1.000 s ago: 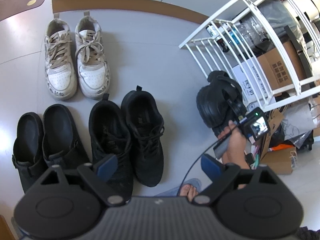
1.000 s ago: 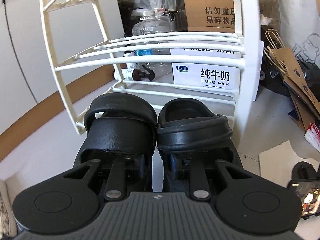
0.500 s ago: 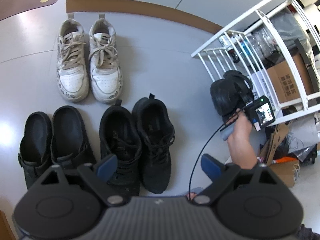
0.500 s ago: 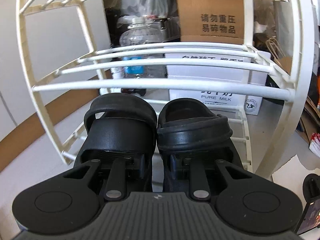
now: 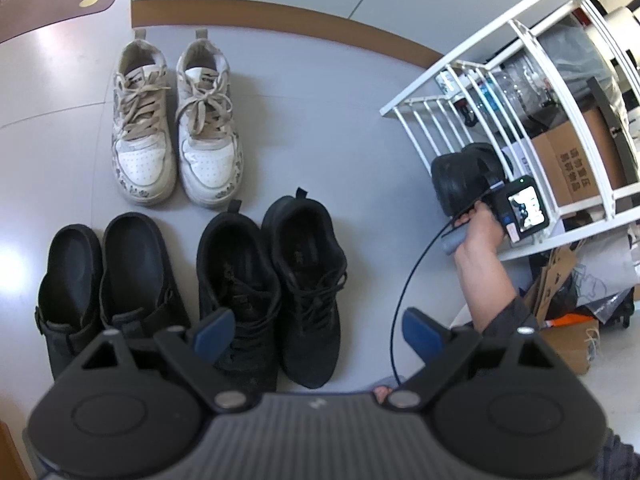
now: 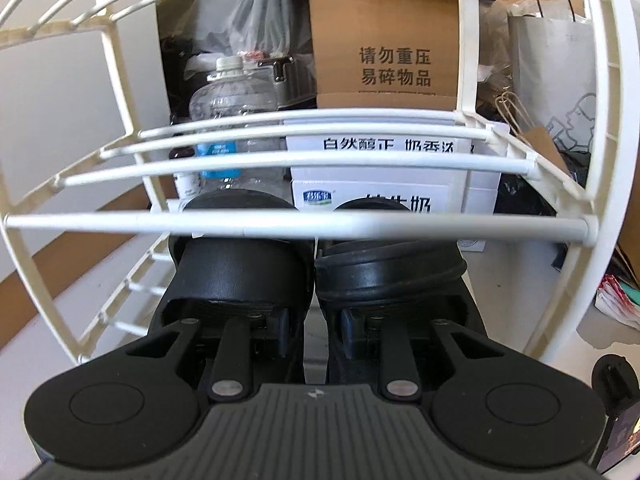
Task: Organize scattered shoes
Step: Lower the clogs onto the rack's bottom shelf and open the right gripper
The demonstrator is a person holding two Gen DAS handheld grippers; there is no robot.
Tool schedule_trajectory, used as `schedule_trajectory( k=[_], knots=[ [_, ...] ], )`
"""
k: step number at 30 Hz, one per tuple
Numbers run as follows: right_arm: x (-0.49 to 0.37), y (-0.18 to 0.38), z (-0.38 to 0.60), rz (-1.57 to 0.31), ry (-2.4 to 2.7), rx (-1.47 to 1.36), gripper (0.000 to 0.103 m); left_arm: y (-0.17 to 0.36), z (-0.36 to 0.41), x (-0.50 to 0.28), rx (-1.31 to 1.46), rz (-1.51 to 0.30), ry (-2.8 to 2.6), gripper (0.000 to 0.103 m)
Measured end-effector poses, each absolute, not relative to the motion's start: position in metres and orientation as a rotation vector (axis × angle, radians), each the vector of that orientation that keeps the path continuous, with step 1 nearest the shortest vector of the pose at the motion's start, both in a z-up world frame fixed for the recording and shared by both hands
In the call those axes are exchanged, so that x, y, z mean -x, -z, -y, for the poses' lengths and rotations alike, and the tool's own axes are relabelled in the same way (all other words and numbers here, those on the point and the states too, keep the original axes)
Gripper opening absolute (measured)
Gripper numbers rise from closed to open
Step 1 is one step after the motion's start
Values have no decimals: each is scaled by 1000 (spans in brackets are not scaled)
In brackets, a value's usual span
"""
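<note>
The right gripper (image 6: 314, 320) has its fingers clamped on the inner walls of a pair of black clogs (image 6: 312, 264), toes pointing away into the white wire rack (image 6: 296, 222) under its front rail. The left gripper (image 5: 316, 330) hangs wide open, empty, above the black sneakers (image 5: 272, 280) on the floor (image 5: 320, 128).

Your two black grippers, blue-padded

Your left gripper (image 5: 316, 330) has silver screws; beside it, your dark sleeve (image 5: 508, 312) and a black cable (image 5: 404, 300).

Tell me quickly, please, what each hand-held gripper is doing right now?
Left hand-held gripper: open, holding nothing.
Right hand-held gripper: closed on the pair of black sandals.
</note>
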State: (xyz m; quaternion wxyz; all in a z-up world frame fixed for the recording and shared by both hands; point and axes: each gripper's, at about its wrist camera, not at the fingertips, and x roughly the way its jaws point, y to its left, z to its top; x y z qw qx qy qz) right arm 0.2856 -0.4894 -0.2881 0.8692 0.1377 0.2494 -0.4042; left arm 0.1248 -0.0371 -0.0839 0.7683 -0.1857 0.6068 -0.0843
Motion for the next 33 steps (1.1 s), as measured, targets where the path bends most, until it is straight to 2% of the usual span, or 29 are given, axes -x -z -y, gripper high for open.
schedule_trajectory(
  k=[8, 10, 11, 13, 14, 15, 17, 22, 26, 33],
  knots=[
    [-308, 292, 500, -537, 902, -225, 31, 83, 38, -123, 405, -1324, 197, 92],
    [-312, 296, 506, -559, 895, -242, 38, 84, 37, -122, 407, -1325, 196, 92],
    [-313, 298, 509, -579, 882, -266, 45, 84, 36, -122, 409, -1326, 196, 92],
    [-313, 300, 512, -603, 878, -293, 48, 83, 36, -122, 410, -1328, 200, 92],
    [-313, 301, 513, -618, 885, -304, 55, 83, 36, -121, 409, -1330, 202, 92],
    [-313, 301, 514, -632, 892, -315, 70, 83, 37, -121, 408, -1331, 203, 92],
    [-315, 299, 515, -659, 899, -337, 84, 84, 37, -120, 410, -1336, 206, 92],
    [-321, 286, 510, -704, 893, -396, 88, 85, 38, -120, 418, -1345, 213, 92],
    [-315, 271, 497, -679, 870, -392, 96, 86, 37, -120, 421, -1345, 206, 92],
    [-294, 261, 482, -676, 790, -435, 96, 75, 37, -118, 428, -1307, 212, 92]
  ],
)
